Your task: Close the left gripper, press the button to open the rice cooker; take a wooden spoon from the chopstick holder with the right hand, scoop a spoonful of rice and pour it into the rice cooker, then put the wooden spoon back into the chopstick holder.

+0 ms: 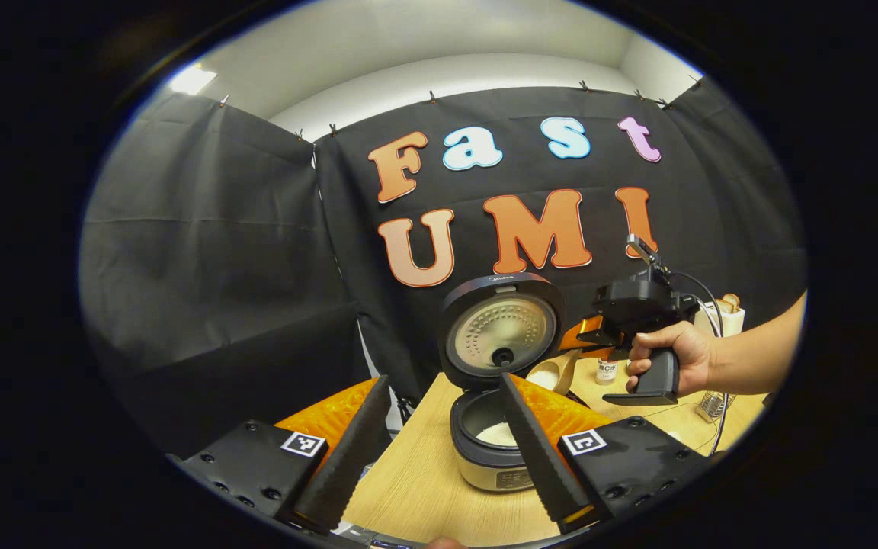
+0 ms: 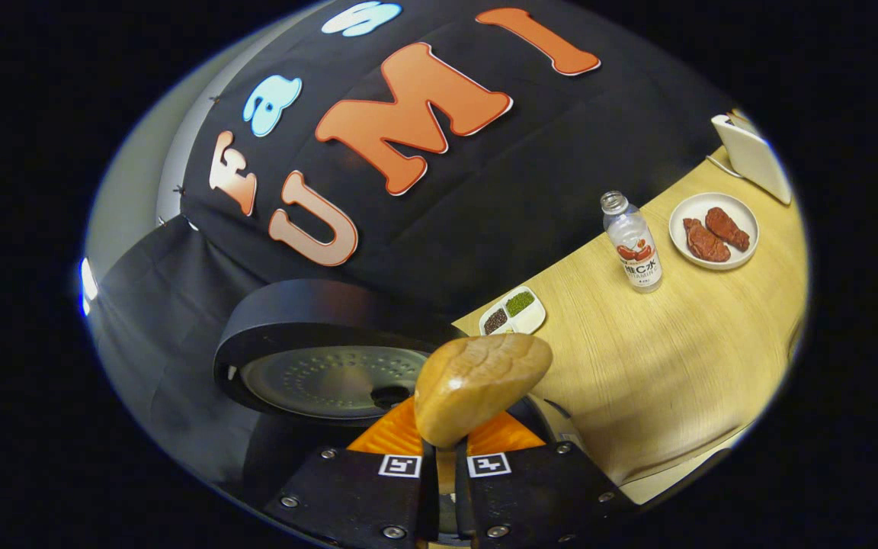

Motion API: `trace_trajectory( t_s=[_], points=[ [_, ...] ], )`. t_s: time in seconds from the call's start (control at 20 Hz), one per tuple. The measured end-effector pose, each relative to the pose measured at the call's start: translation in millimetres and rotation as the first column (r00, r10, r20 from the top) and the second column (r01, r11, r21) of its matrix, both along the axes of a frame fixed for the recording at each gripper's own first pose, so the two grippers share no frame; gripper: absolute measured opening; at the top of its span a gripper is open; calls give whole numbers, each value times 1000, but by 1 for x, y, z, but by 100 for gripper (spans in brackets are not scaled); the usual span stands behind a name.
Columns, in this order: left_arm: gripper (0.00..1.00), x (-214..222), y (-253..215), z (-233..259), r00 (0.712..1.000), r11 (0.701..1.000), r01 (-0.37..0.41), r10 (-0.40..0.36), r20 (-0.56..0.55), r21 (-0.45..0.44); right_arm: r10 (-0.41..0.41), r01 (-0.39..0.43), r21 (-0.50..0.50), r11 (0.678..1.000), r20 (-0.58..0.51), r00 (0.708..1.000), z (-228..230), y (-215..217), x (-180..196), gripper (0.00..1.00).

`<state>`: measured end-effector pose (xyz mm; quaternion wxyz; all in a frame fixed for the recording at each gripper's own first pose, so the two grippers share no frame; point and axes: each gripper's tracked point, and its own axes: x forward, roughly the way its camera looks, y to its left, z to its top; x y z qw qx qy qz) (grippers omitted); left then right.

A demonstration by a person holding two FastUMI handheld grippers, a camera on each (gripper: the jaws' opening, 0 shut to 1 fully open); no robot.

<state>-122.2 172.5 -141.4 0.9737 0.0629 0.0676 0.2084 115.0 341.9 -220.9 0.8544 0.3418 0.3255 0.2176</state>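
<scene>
The rice cooker [image 1: 494,446] sat on the table [image 1: 424,480] with its lid [image 1: 501,329] up and some rice inside. The left gripper [image 1: 439,450] hung in front of it, fingers spread apart and holding nothing. The right gripper [image 2: 439,476] squeezed the wooden spoon [image 2: 481,385], which was held just beside the raised lid, above the pot.

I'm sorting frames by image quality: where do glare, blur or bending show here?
Left gripper view: a bright ceiling light blows out at upper left, and the light wooden table edges curve. Right gripper view: the rounded wooden spoon held by the right tool looks soft, and the whole scene is tilted.
</scene>
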Motion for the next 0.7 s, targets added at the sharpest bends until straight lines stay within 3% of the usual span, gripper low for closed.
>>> trace_trajectory(
  t_s=[0.05, 0.1, 0.15, 0.4, 0.45, 0.5, 0.7],
  points=[
    [97, -1, 0, -2, 1000, 1000, 4, -4, -2, 1, 12, -11, -26, 1000, 15, 1000, 0, 2, 0, 8],
    [93, -1, -2, -1, 1000, 1000, 7, -7, -4, 2, 24, -23, -47, 999, 27, 999, 1, 4, -2, 8],
    [97, 0, -1, -3, 1000, 1000, 10, -10, -7, 3, 36, -33, -66, 997, 38, 999, 0, 6, -3, 8],
    [97, 0, 5, -4, 1000, 1000, 8, -8, -11, 2, 83, -69, -139, 988, 95, 992, 5, 16, -9, 8],
    [93, 0, 5, -5, 1000, 1000, 7, -7, -11, 1, 92, -74, -156, 985, 108, 990, 7, 16, -9, 8],
    [97, -1, 5, -5, 1000, 1000, 8, -8, -13, 0, 99, -77, -174, 982, 122, 988, 7, 16, -9, 8],
    [97, 0, 2, -1, 1000, 1000, 16, -16, -3, 6, 164, -110, -262, 959, 194, 967, 15, 22, -13, 8]
  ],
)
